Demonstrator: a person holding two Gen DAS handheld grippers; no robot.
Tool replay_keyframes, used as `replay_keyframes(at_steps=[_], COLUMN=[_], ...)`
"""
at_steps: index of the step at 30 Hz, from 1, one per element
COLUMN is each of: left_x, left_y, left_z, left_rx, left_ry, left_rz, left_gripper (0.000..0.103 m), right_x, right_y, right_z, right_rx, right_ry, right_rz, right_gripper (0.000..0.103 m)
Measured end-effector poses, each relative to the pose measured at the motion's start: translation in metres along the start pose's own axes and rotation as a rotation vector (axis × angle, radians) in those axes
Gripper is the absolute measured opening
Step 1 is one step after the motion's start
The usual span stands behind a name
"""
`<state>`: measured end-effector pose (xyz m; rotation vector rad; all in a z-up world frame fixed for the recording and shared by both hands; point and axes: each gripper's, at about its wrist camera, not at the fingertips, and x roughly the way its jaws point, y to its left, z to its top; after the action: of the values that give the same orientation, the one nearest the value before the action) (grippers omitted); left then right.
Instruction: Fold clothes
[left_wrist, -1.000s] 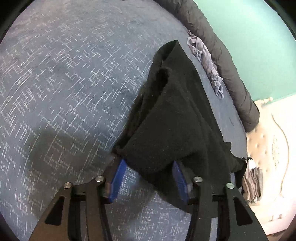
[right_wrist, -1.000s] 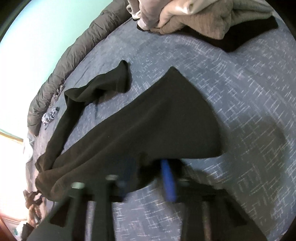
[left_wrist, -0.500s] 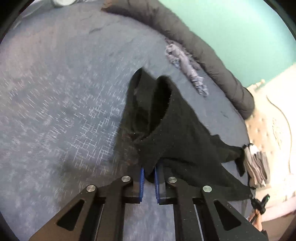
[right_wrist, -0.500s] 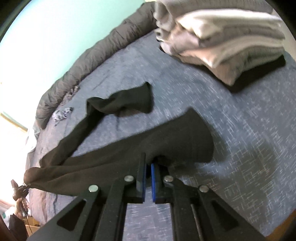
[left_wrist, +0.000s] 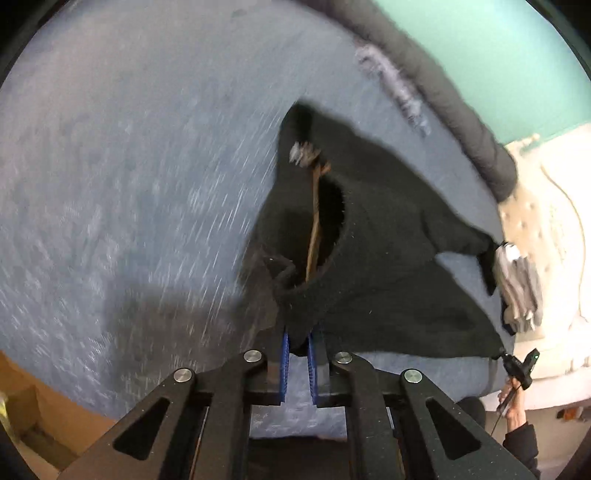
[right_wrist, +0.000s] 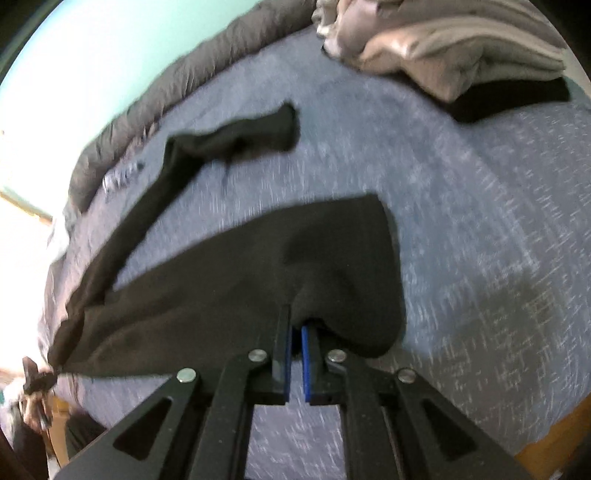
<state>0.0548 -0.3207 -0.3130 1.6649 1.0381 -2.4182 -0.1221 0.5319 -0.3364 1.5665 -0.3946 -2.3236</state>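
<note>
The black garment (left_wrist: 373, 258) is a dark knit piece with long narrow limbs, sleeves or legs I cannot tell; it lies partly on the blue bedspread (left_wrist: 129, 166) and is partly lifted by me. My left hand-held gripper (left_wrist: 297, 345) is clamped on a bunched edge beside an opening in the cloth, where a pale label and a tan strip show inside. My right hand-held gripper (right_wrist: 296, 338) is pinched tight on a rounded fold of the same black garment (right_wrist: 240, 288), blue pads almost together with cloth between them.

I judge the two holds are placed at opposite ends so the cloth hangs taut between them and can be laid straight or doubled over. In each wrist view the garment starts at the fingertips and spreads forward and away. In the right view one long limb (right_wrist: 207, 147) trails from the garment's body across the bedspread toward the dark rolled duvet (right_wrist: 155, 99) at the far edge.

Beyond the garment, a stack of folded beige and grey clothes (right_wrist: 443, 48) sits on the bed, well apart. A small grey crumpled item (left_wrist: 395, 88) lies just beside the duvet. Both views are motion-blurred, so fine detail of the fabric is uncertain.
</note>
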Motion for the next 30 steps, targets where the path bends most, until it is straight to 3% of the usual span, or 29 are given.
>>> replay_keyframes(at_steps=[2,7,10,12,14,17,30], left_x=[0.006,-0.014,-0.035,-0.041,-0.041,-0.029,0.063], left_y=[0.003,-0.007,-0.009,-0.011,-0.013,-0.020,-0.045], left_z=[0.000,0.007,0.017,0.029,0.043,0.066,0.157], left_rx=[-0.039,-0.009,-0.002,0.022,0.023,0.041,0.093], left_ry=[0.007,-0.009,-0.050,-0.077,-0.091,-0.093,-0.005], left_rz=[-0.001,0.031,0.035,0.050,0.053,0.039,0.039], left_gripper=[0.020,0.026,0.027,0.040,0.042,0.042,0.042], right_x=[-0.008,-0.047,-0.055,-0.050,-0.042,-0.020,0.048], right_y=[0.000,0.015,0.030,0.044,0.059,0.084,0.123], right_z=[0.000,0.009,0.024,0.038,0.051,0.069,0.104], right_rx=[-0.017,-0.113,-0.160,-0.176,-0.192,-0.207,-0.244], right_ry=[0.012,-0.061,-0.090,-0.103,-0.114,-0.098,-0.041], right_rz=[-0.014,-0.075,-0.100,-0.098,-0.096,-0.063,-0.048], right_gripper=[0.006,0.012,0.022,0.033,0.034,0.035,0.035])
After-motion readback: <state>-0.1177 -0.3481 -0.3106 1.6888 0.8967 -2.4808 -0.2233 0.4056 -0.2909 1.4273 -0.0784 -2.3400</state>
